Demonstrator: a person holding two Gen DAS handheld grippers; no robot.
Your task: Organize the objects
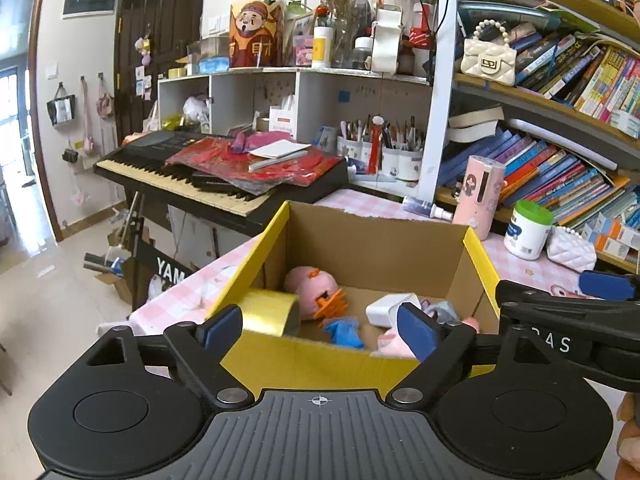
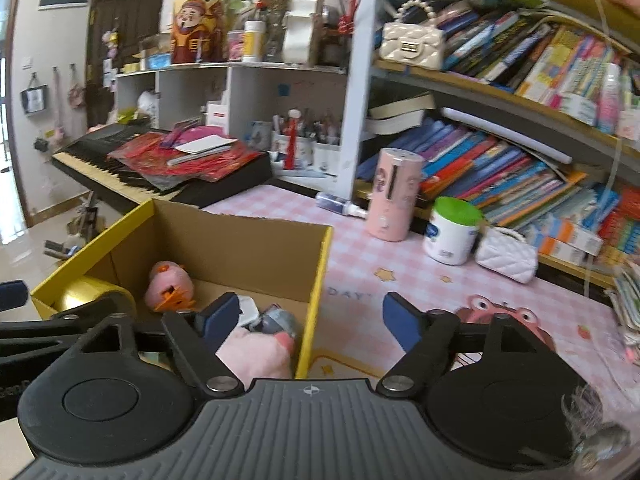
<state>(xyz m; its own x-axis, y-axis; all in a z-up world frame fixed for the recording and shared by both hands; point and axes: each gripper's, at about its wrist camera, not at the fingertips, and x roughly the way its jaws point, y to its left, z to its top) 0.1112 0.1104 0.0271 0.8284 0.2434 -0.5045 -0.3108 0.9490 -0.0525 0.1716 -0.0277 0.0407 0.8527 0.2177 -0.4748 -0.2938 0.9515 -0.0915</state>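
Here, both grippers (image 1: 320, 330) (image 2: 310, 318) wide, empty.

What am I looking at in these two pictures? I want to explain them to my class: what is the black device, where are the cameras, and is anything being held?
Each picture comes from a camera on a handheld two-finger gripper, looking along its blue-padded fingers. The left gripper hovers open over a yellow cardboard box holding a pink plush toy and a white block. The right gripper straddles the box's right wall, also open. Neither holds anything. On the pink checked tablecloth stand a pink cylinder and a green-lidded jar.
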